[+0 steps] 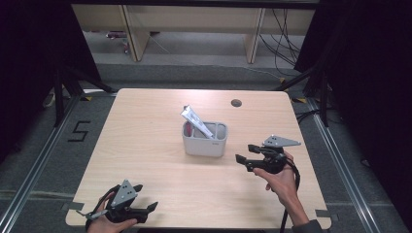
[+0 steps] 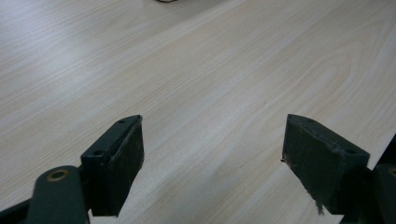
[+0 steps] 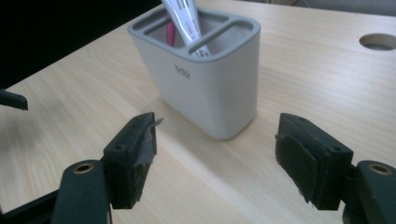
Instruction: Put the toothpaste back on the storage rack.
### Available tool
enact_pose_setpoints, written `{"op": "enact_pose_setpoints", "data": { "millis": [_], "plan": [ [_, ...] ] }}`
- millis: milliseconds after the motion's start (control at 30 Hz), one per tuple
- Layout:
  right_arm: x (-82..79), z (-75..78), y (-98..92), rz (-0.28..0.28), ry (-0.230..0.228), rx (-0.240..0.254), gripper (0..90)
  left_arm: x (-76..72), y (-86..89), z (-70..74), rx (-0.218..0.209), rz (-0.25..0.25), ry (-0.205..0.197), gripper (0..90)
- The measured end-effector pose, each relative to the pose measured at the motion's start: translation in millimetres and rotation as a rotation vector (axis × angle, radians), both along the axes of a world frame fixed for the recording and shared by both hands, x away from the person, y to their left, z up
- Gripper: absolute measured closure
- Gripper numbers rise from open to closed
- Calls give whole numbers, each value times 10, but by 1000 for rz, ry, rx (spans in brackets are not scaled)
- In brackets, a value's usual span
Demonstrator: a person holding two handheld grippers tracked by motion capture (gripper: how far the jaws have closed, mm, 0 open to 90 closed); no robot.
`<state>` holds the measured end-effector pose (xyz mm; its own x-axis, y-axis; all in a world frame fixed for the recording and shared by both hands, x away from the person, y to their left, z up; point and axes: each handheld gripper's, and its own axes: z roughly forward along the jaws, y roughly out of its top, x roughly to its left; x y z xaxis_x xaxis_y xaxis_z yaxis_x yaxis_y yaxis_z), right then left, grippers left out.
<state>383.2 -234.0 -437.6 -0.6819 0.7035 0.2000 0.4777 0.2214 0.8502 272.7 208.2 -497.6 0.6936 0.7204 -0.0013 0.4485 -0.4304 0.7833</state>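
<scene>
A grey compartment holder (image 1: 204,140) (image 3: 205,79) stands at the middle of the wooden table (image 1: 145,126). A white tube (image 1: 196,122) (image 3: 183,18) leans out of it toward the upper left, and something pink (image 3: 170,33) shows inside one compartment. My right gripper (image 1: 247,154) (image 3: 215,154) is just right of the holder, open, its jaws pointing at the holder with nothing between them. My left gripper (image 1: 145,196) (image 2: 212,163) rests at the table's near left edge, open over bare wood.
A round cable hole (image 1: 236,103) (image 3: 377,41) sits in the table's far right part. Dark floor and black stands surround the table, and wooden furniture legs stand beyond the far edge.
</scene>
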Motion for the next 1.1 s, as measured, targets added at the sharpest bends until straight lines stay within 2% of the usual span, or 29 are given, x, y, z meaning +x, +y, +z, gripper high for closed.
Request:
{"op": "enact_pose_setpoints", "data": {
  "millis": [33, 67, 100, 133, 167, 200, 233, 267, 300, 333, 367, 400, 433, 500, 567, 600, 633, 667, 700, 733, 767, 867, 900, 933, 1000, 1067, 1100],
  "plan": [
    [-30, -9, 3, -12, 27, 10, 298, 1, -1, 2, 1, 0, 0, 202],
    [-40, -33, -16, -8, 16, -3, 295, 0, -2, 1, -3, 1, 0, 202],
    [-62, -44, -12, -16, 35, 8, 292, 0, -2, -2, -7, 3, 1, 202],
    [-69, -64, -34, -9, 24, -6, 285, -1, -14, -13, -27, 11, 1, 202],
    [-88, -73, -34, -14, 31, -1, 284, -4, -21, -23, -39, 15, -2, 202],
    [-112, -91, -44, -16, 42, 4, 284, -5, -13, -19, -28, 9, -2, 202],
    [-118, -96, -59, -15, 25, -14, 284, -7, -4, -11, -18, 1, -7, 202],
    [-163, -103, -56, -23, 60, -7, 284, -9, 0, -2, -11, 0, -7, 202],
    [-157, -117, -78, -12, 22, -22, 284, -6, 3, 1, -10, -3, -5, 202],
    [-183, -128, -85, -10, 25, -16, 284, -7, -9, -13, -29, 6, -9, 202],
    [-199, -131, -90, -13, 29, -19, 284, -9, -13, -16, -30, 14, -4, 202],
    [-244, -139, -82, -19, 59, 5, 284, -4, -15, -19, -35, 11, -5, 202],
    [-243, -144, -104, -14, 35, -17, 284, -2, -8, -15, -26, 7, -6, 202],
    [-293, -174, -106, -17, 51, -10, 284, -6, 1, -9, -11, 12, -9, 202],
    [-313, -195, -125, -12, 42, -23, 284, -8, -8, -11, -19, 8, -7, 202],
    [-328, -215, -132, -9, 38, -23, 284, 2, 7, -5, 7, -6, -9, 202],
    [-354, -211, -134, -20, 55, -24, 284, -2, -4, -7, 2, 0, -6, 202],
    [-364, -231, -144, -13, 37, -21, 284, -4, -6, -11, -5, -3, -6, 202],
    [-392, -234, -135, -24, 60, -3, 284, -4, -5, -17, -5, 1, -9, 202],
    [-399, -249, -153, -17, 42, -18, 281, -5, -5, -15, -3, 4, -1, 202],
    [-417, -266, -143, -18, 58, -1, 278, 1, 5, -19, -1, -3, -2, 202],
    [-450, -302, -167, -17, 42, -30, 251, -1, 2, -12, 7, 1, -1, 201],
    [-458, -314, -167, -10, 64, -24, 238, 2, -6, -25, -11, -1, -5, 201],
    [-481, -319, -169, -29, 65, -26, 229, 1, -9, -25, -12, -1, -2, 201],
    [-497, -345, -183, -30, 56, -29, 217, 2, -5, -21, -2, -5, -1, 201],
    [-516, -365, -195, -15, 76, -22, 199, 1, -6, -18, 2, -2, -2, 201],
    [-554, -366, -184, -44, 97, -17, 195, 0, -6, -18, 2, -4, -3, 201]
  ]
}}
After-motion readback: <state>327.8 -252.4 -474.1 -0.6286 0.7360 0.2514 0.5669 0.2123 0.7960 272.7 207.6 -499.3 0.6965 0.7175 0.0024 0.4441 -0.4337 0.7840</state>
